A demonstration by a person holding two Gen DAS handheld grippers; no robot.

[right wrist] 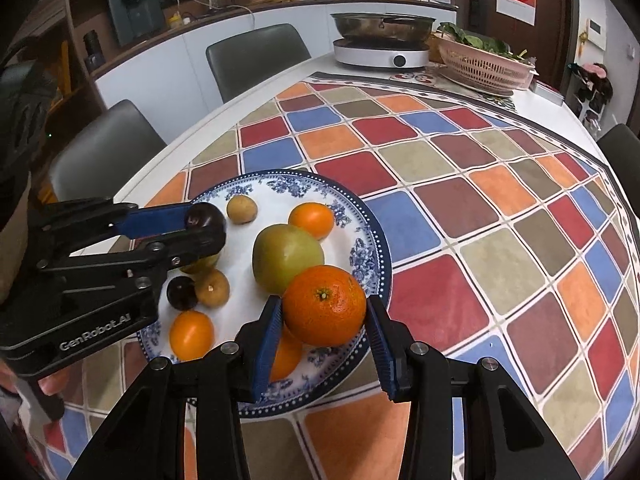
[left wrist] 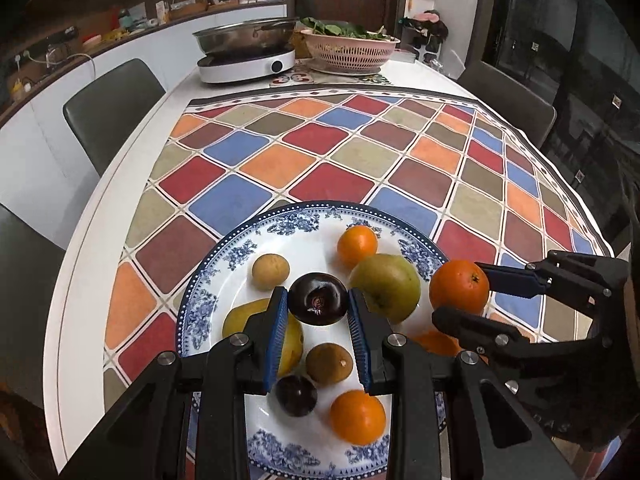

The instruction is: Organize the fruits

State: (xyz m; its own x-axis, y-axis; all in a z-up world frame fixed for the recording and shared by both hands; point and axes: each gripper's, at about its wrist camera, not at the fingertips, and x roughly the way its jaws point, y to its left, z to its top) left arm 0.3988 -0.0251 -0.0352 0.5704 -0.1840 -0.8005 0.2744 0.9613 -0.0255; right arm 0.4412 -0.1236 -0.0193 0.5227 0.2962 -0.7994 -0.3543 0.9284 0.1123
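Spread over a white dining table, a multicoloured checked tablecloth (left wrist: 320, 152) is carrying a blue-and-white floral porcelain plate (left wrist: 208, 280) of fruit. Above the plate, the left gripper (left wrist: 318, 300) is clamping a dark purple plum (left wrist: 318, 299); at the plate's right rim, the right gripper (right wrist: 325, 306) is gripping a round orange (right wrist: 325, 306).

The left gripper (left wrist: 318, 306) clamps a dark plum (left wrist: 317, 299) between its fingers; the right gripper (right wrist: 324, 312) grips an orange (right wrist: 324, 305).

Dim warm indoor light, soft glare on the plate (left wrist: 224, 276), strong fisheye bending, dark vignetted corners.
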